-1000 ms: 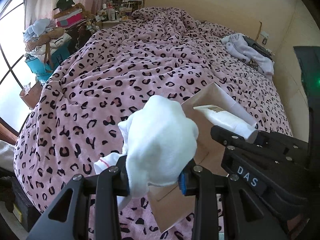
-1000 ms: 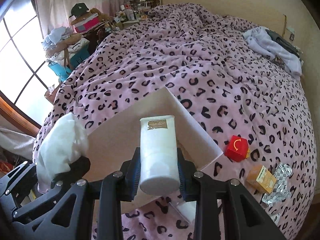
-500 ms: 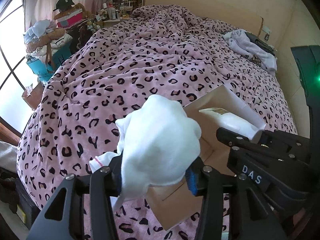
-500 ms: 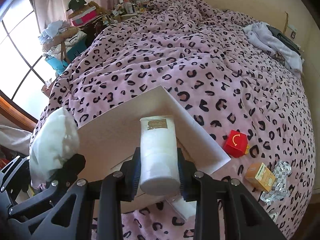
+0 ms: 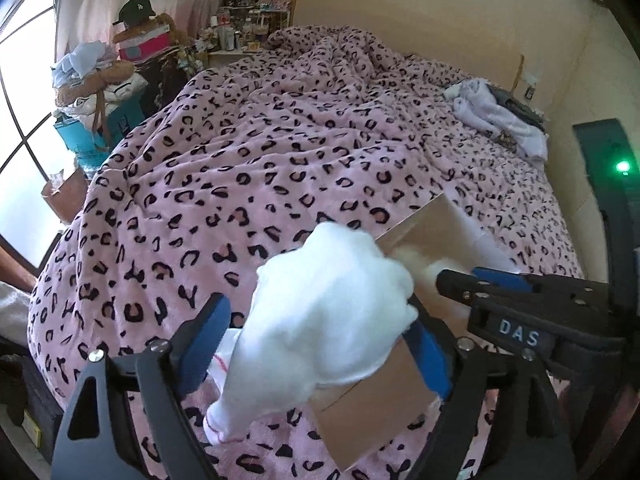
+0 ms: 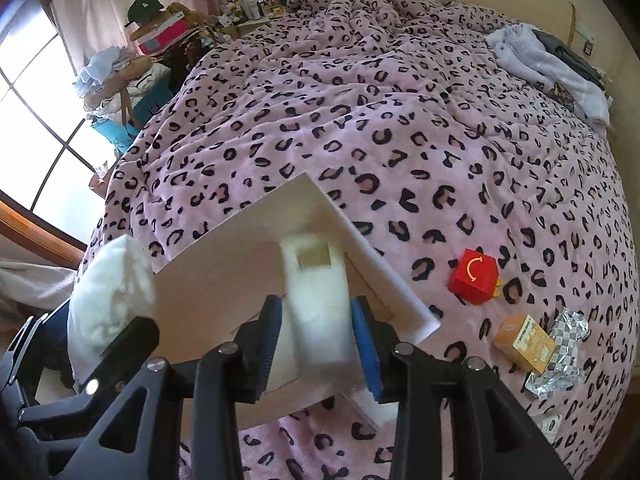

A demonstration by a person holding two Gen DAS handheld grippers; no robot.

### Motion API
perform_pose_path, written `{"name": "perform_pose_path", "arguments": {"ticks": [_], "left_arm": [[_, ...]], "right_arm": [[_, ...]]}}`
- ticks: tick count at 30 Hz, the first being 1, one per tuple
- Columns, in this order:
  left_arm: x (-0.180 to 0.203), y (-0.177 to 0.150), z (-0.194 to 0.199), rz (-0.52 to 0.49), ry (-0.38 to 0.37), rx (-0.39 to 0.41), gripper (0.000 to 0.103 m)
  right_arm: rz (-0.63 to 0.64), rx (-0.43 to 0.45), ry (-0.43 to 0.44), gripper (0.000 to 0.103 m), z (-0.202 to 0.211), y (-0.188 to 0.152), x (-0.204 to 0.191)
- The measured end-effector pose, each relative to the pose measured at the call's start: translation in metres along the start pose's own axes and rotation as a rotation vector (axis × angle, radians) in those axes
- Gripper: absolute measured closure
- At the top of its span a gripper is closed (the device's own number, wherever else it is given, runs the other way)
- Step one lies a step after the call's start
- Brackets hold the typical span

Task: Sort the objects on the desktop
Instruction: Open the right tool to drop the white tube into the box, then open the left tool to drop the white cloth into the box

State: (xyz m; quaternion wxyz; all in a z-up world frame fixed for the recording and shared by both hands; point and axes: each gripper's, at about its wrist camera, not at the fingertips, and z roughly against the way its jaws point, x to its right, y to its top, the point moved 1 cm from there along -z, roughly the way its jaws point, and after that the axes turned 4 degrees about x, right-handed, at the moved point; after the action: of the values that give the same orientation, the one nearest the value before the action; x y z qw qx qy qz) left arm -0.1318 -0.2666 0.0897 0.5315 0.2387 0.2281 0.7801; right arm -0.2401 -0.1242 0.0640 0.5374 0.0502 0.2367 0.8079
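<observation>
left wrist view: my left tongs (image 5: pixel 320 344) spread, white sock (image 5: pixel 328 312) loose above box (image 5: pixel 380 408). right tongs (image 6: pixel 318 344) parted, tube (image 6: pixel 316 304) blurred over box; red carton (image 6: pixel 474 276), yellow pack (image 6: pixel 524 342), foil (image 6: pixel 560 356) lie on bed (image 6: pixel 400 120).

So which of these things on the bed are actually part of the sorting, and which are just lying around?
Part of the job:
- white sock, between the left gripper fingers
- white tube, between the right gripper fingers
- open box beneath both
- probably next: red carton, small yellow box, foil wrapper

Just lying about:
- leopard blanket
- clothes pile
- black cap
</observation>
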Motion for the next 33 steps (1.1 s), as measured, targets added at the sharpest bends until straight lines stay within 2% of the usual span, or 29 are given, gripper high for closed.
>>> {"name": "perform_pose_path", "arguments": {"ticks": [9,24,33], "left_arm": [[0.008,0.0,-0.001,-0.02,-0.037,-0.003,0.015],[0.036,0.0,-0.003,-0.073,-0.084,0.0,0.011],[0.037,-0.004,0.011,-0.079,-0.058,0.015,0.01]], "right_arm": [[-0.049,0.02,0.04,0.065,0.009,0.0,0.009],[-0.08,0.1,-0.057,0.064,0.047,-0.005,0.033],[-0.107,0.152,-0.07,0.064,0.075,-0.019,0.045]]}}
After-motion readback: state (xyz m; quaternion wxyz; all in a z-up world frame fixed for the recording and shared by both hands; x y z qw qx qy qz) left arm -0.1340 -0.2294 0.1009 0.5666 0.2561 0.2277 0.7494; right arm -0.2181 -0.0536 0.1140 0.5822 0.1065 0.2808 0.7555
